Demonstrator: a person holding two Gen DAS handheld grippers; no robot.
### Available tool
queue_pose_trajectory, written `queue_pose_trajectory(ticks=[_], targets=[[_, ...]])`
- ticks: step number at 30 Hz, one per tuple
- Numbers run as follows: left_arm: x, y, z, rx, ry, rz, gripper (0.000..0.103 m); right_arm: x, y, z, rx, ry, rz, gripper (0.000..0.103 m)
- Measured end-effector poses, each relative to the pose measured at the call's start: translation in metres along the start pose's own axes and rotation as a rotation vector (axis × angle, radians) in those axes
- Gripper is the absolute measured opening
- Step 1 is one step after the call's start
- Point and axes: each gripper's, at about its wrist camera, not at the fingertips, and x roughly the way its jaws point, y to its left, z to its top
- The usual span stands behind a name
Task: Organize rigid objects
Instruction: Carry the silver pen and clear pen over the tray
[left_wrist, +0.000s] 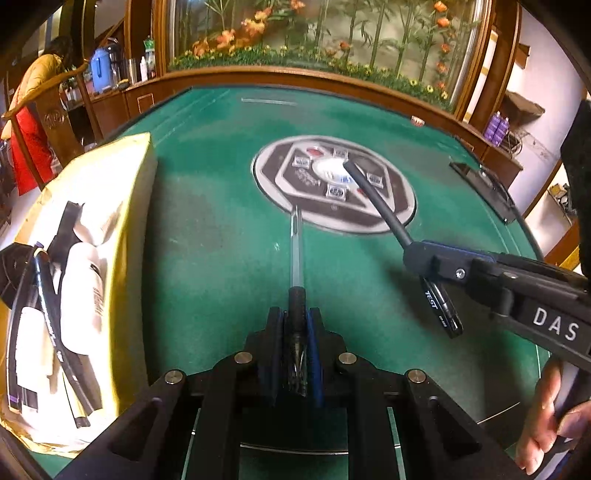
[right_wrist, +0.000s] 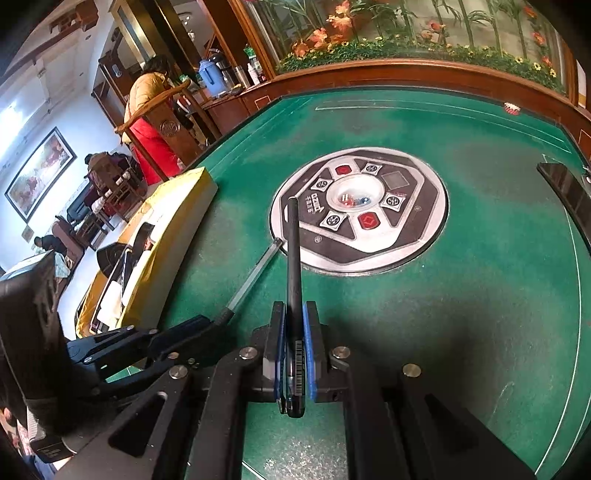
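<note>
Two pens, one per gripper. Left gripper pinched on clear-barrelled pen with black rubber grip, grip section between blue pads, barrel reaching forward over green felt table. Right gripper clamped on slim black plastic pen, barcoded end between pads, shaft pointing ahead toward round silver-and-black centre panel.

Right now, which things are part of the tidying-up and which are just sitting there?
Part of the job:
- clear pen in left gripper
- black pen in right gripper
- yellow box

Just there:
- dice panel
- blue jug
- wooden chair
</note>
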Motion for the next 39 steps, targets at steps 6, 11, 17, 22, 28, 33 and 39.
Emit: queue_pose_trajectory(ticks=[6, 11, 17, 22, 28, 33, 39], targets=[[0.013, -0.014, 0.004, 0.063, 0.016, 0.065, 0.014, 0.004, -0.003, 0.000, 0.006, 0.012, 0.006, 0.009], [0.010, -0.013, -0.001, 0.069, -0.020, 0.050, 0.012, 0.003, -0.004, 0.000, 0.009, 0.008, 0.009, 0.009], [-0.010, -0.009, -0.004, 0.038, -0.067, -0.018, 0.012, 0.001, -0.004, 0.000, 0.011, 0.000, 0.016, 0.009], [-0.026, -0.007, 0.000, 0.019, -0.101, -0.035, 0.012, 0.000, -0.004, 0.001, 0.015, -0.009, 0.019, 0.009], [-0.042, -0.003, 0.001, 0.001, -0.136, -0.045, 0.012, 0.000, -0.005, 0.001, 0.023, -0.008, 0.024, 0.009], [-0.055, 0.007, 0.003, -0.021, -0.164, -0.057, 0.012, 0.000, -0.004, 0.001, 0.033, -0.011, 0.033, 0.009], [-0.063, 0.016, 0.003, -0.038, -0.183, -0.055, 0.012, -0.001, -0.003, 0.001, 0.054, -0.009, 0.060, 0.009]])
